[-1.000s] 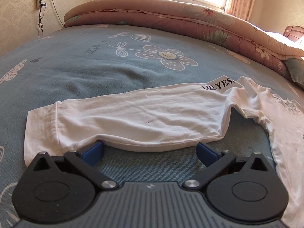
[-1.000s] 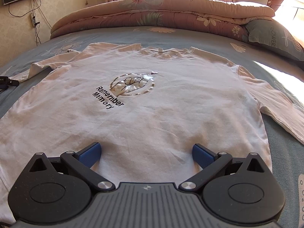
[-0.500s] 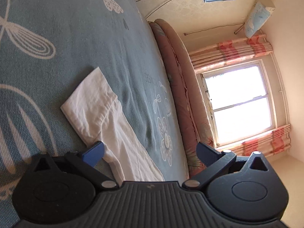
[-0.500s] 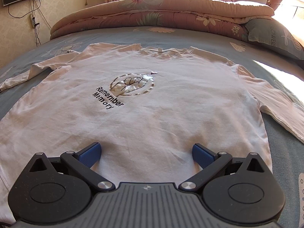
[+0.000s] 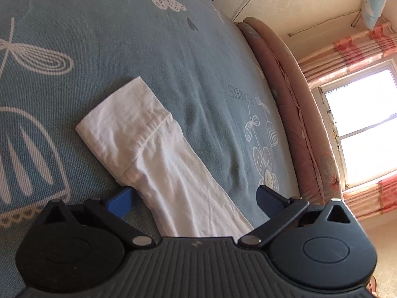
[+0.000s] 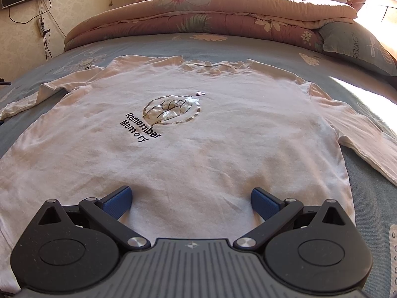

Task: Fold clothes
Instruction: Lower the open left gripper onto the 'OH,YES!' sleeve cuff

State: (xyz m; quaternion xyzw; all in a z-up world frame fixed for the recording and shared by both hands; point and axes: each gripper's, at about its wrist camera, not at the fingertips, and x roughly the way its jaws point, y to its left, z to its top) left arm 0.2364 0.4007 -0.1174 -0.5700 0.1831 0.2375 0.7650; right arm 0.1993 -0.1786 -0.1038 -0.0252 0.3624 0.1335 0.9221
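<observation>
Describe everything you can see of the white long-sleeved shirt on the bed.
The white shirt lies flat, front up, on the blue flowered bedspread, collar toward the quilt. It looks like soft, slightly creased cotton, with a shiny leaf emblem and black "Remember Memory" lettering. Both long sleeves spread sideways. One sleeve's hemmed cuff lies between the open left gripper's fingers; the open right gripper hovers near the hem.

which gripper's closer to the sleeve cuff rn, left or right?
Left. The left gripper is open, straddling the sleeve just behind the cuff. The right gripper is open over the shirt's hem, far from it.
</observation>
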